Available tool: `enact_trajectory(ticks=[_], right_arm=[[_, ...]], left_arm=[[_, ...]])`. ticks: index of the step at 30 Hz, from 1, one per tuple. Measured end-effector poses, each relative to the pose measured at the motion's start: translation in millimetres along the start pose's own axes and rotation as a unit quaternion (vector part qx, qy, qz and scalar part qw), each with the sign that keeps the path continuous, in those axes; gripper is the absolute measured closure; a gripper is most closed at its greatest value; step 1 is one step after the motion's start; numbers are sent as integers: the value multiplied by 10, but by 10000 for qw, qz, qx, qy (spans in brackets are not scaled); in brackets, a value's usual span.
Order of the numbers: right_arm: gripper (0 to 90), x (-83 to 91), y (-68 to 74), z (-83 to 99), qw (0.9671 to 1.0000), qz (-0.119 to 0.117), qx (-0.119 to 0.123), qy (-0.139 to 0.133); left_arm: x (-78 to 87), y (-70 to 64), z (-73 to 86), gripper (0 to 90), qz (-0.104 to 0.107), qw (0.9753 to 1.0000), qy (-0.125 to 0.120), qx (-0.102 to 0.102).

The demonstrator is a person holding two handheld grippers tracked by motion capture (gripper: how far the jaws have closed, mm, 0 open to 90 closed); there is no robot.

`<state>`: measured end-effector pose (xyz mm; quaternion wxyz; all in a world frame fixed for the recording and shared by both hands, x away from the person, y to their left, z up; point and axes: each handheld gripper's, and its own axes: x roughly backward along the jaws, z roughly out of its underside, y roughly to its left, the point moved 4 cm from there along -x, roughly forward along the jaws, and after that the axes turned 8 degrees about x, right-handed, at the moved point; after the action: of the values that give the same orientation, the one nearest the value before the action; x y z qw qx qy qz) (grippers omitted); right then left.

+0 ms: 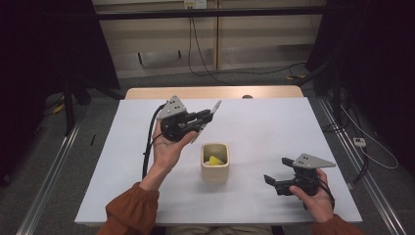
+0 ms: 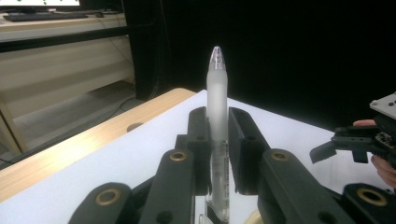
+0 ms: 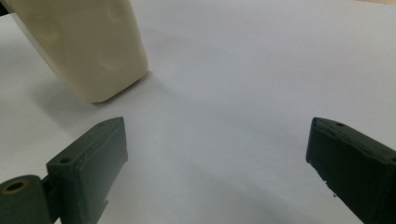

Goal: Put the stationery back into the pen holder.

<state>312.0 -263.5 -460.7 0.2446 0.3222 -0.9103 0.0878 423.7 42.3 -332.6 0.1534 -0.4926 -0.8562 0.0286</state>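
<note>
Left hand-held gripper [image 2: 217, 140] pinching pen [image 2: 217, 112] lengthwise betw. jaws, tip fwd/up past cup [image 1: 215, 162], right hand-held gripper [image 3: 217, 172] spread wide

The pen [image 2: 217, 135] has a frosted, translucent plastic barrel with a clear glossy tip. The left claw [image 2: 217, 154] gripping it is matt black plastic with brass-coloured rivets at its joints. The right claw [image 3: 219, 168] shows the same dull, slightly grainy dark plastic. The cup [image 1: 215, 162] looks like smooth cream plastic with a soft sheen. The worktop [image 1: 274, 127] is matt white, smooth, edged with pale wood.
</note>
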Motion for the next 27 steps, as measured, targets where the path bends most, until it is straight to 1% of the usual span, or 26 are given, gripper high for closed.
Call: enact_trajectory(ticks=[4,8,9,12,14,19,27], right_arm=[[52,-3,1,-1,10000,-1,18,-5],[52,-4,2,-1,10000,-7,6,1],[52,-5,3,-1,10000,-11,5,2],[52,-4,5,-2,10000,-15,9,-1],[52,-3,5,-2,10000,-13,14,-5],[52,-2,6,-2,10000,-18,16,-9],[52,-6,11,-1,10000,-36,26,2]], left_arm=[[23,-68,-29,802,95,9999,-77,-17],[22,-154,-42,802,160,9997,-106,-132],[15,-179,-43,802,205,9996,-118,-131],[-8,-240,-37,802,248,9994,-124,-196],[-32,-281,-16,802,181,9991,-62,-373],[-87,-346,28,802,296,9988,15,-381],[-146,-368,97,801,424,9988,63,-252]])
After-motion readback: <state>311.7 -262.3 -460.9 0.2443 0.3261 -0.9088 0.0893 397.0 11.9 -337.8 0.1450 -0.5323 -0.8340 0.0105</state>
